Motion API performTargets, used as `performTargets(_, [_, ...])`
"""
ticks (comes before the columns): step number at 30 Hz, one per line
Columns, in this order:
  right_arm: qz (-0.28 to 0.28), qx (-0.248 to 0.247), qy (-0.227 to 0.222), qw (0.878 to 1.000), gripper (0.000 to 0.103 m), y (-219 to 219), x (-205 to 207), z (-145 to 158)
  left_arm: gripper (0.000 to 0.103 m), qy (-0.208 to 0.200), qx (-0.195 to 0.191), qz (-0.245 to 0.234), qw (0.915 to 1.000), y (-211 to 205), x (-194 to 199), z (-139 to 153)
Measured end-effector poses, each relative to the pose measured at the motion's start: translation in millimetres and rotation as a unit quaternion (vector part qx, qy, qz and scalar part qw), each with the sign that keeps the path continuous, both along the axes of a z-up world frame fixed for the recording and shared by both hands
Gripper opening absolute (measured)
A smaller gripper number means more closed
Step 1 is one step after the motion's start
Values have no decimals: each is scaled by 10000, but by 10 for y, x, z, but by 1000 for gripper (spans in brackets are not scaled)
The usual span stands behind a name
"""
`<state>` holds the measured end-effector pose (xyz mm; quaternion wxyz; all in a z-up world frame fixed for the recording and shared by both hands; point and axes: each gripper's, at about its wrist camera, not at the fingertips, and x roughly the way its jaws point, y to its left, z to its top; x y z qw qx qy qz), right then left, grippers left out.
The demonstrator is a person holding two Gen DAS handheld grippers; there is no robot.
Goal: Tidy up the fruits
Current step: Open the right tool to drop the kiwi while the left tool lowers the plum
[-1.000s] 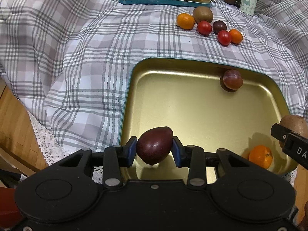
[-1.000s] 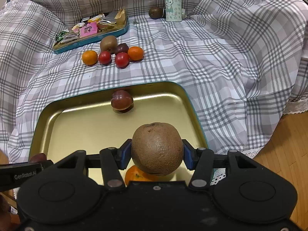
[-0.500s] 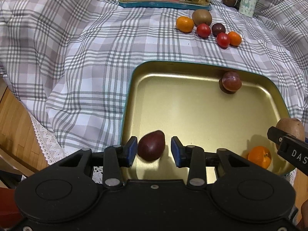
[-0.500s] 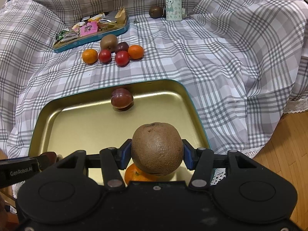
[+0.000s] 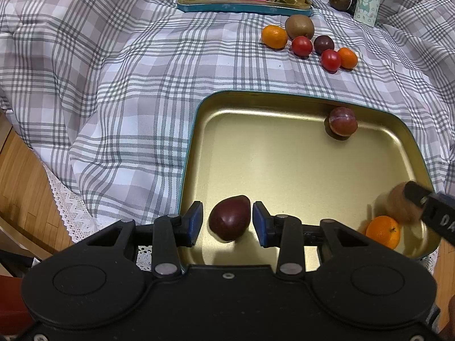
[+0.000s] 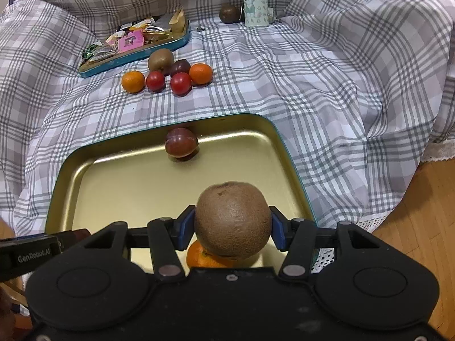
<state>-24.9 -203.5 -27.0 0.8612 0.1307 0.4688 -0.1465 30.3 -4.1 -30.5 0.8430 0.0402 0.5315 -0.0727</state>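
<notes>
Kiwi (image 6: 232, 223) clamped in the right tool (image 6: 232, 227) above the orange (image 6: 199, 257) at the tray's (image 5: 199, 113) near right; dropped there, it could roll off. Left tool (image 5: 227, 223) apart around the plum (image 5: 229, 217)

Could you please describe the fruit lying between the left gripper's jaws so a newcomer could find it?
Start at the gold tray on the checked cloth. At its near left corner lies a dark maroon, egg-shaped fruit. Unlike the round reddish plum by the far rim, it tapers to a point.

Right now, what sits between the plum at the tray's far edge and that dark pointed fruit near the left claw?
Nothing: only bare gold tray floor separates the plum and the dark fruit, seen from the left wrist.
</notes>
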Motion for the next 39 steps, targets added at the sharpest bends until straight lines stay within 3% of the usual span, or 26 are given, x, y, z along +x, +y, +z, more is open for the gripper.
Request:
performTargets(7, [142, -412, -430, 9981, 55, 102, -75, 158, 47, -15, 18, -12, 10000, -15, 4, 21])
performTargets(39, [241, -393, -344, 9983, 54, 96, -79, 151, 47, -1, 25, -9, 10000, -16, 4, 23])
